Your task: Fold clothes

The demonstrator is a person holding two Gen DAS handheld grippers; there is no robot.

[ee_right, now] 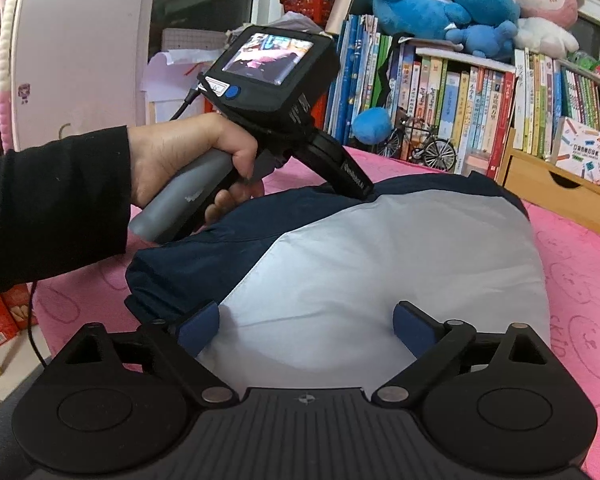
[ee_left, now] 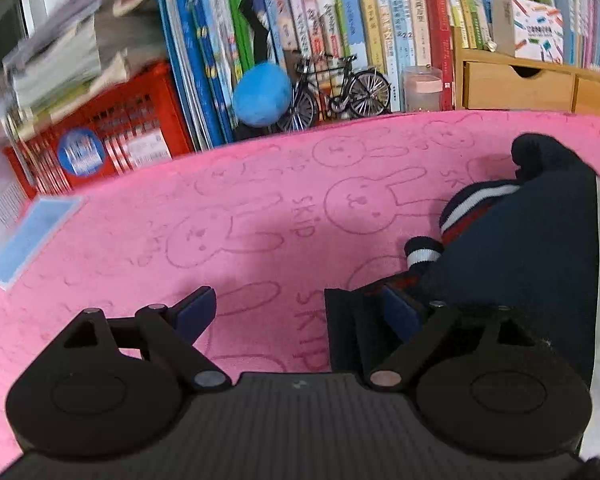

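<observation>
A navy and light-grey jacket lies bundled on the pink bunny-print blanket. Its navy body and striped cuffs fill the right side of the left wrist view. My left gripper is open at the jacket's left edge. Its right finger touches the dark fabric and its left finger is over bare blanket. My right gripper is open just above the grey panel, with nothing between its pads. A hand holds the left tool's handle, whose front end rests on the jacket's far navy part.
A bookshelf lines the blanket's far side, with a model bicycle, a blue plush ball, a red crate and wooden drawers. Plush toys sit on top. A blue-white card lies at the left edge.
</observation>
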